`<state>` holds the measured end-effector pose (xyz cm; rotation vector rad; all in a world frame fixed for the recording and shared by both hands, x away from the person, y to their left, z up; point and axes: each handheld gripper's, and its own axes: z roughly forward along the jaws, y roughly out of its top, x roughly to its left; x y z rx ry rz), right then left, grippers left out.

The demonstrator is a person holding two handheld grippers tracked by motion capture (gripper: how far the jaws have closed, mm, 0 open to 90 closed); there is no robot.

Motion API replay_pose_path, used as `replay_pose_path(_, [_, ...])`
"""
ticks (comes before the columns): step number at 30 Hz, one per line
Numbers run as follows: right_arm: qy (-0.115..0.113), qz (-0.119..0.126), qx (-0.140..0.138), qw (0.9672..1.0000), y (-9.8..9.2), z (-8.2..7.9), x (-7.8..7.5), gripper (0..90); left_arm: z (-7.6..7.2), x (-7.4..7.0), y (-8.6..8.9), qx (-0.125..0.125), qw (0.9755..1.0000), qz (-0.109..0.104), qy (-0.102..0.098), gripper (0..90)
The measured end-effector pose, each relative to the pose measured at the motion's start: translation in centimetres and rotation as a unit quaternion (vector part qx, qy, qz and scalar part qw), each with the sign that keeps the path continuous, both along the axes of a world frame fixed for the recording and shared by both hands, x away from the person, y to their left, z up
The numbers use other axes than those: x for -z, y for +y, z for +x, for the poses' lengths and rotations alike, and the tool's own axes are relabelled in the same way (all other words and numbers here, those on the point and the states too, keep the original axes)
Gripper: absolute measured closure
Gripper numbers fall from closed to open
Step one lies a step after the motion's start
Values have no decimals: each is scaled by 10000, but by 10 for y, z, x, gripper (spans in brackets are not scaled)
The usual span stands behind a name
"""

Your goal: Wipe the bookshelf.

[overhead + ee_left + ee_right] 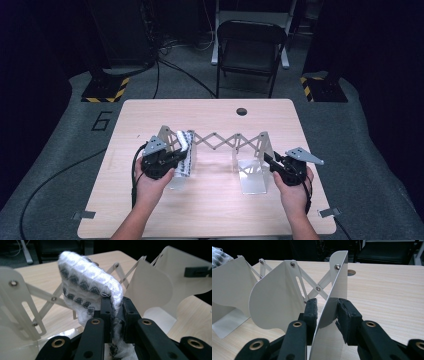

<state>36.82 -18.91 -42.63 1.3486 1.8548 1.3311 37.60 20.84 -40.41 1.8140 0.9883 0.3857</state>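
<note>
Both pairs of jaws are closed on something. Those of the right gripper (325,311) stand on either side of the end panel (337,295) of the white folding rack (215,142), the thin metal sheet running edge-on between the two black pads; they have just been easing open a little, and though the left pad looks pressed to the sheet, I cannot be fully sure from this angle that the right one bears on it. Beyond these jaws lies the light wooden table (210,210), and to their left the rack's next panels (278,306) fan out, joined by the scissor links (318,287).

Narrowly set, the jaws of the left gripper (116,312) pinch a folded white cloth with a dark grey triangle pattern (87,277). It rises out of the pinch and curls forward and leftward over the jaws, with more of it bunched below them. In the high view this left gripper (172,160) sits at the rack's left end, with the cloth (186,150) hanging just beside it, among the leftmost panels. Ahead of the left jaws and to their right stands another rack panel (152,287), and to their left a slotted one (17,305).

Far behind the table stands a dark folding chair (250,47).
</note>
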Motion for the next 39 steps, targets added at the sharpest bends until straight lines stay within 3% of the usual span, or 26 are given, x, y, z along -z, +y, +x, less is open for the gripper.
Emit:
replay_pose_path(3, [8, 7, -31, 10000, 0, 0, 0, 683, 3, 32, -5, -59, 9993, 30, 362, 819])
replay_pose_path(5, [22, 40, -54, 10000, 0, 0, 0, 675, 3, 50, -9, -2, 9981, 193, 591, 819])
replay_pose_path(11, [-7, -109, -17, 9999, 2, -1, 1, 692, -3, 74, -8, -21, 9964, 321, 790, 819])
replay_pose_path(18, [1, -148, 25, 9999, 3, -2, 0, 717, -18, 63, -8, 29, 9975, 246, 665, 818])
replay_pose_path(27, [-34, -188, -183, 9996, 18, -9, 1, 708, -40, 29, -16, 183, 9996, 140, 148, 818])
replay_pose_path(39, [-38, -284, -249, 9993, 30, -13, 1, 704, -34, 10, -35, 203, 9998, -33, 40, 816])
